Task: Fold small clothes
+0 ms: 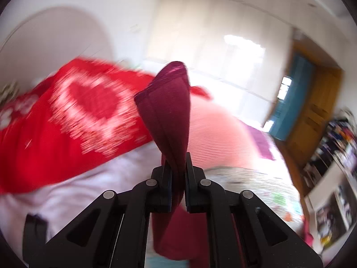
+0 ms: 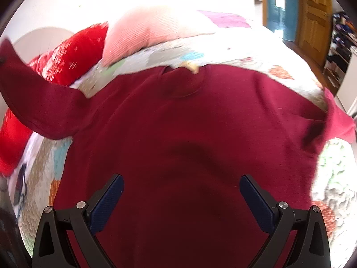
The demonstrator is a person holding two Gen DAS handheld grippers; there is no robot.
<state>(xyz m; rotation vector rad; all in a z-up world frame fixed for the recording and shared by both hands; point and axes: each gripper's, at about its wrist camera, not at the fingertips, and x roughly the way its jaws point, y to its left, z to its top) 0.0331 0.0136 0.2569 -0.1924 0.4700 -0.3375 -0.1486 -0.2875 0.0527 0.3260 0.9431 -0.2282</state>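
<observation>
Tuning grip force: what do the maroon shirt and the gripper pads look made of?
maroon shirt: soft matte knit, probably cotton jersey; it drapes limply, with stitched sleeve hems. Right gripper pads: dark blue, finely textured, likely rubber or plastic; exact material unclear.

patchwork quilt [image 2: 234,51], wooden door [image 2: 315,20] — cluttered shelves [image 1: 334,147]

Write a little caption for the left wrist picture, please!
Left gripper pinching the dark red shirt's sleeve above the bed, red heart cushion behind.
</observation>
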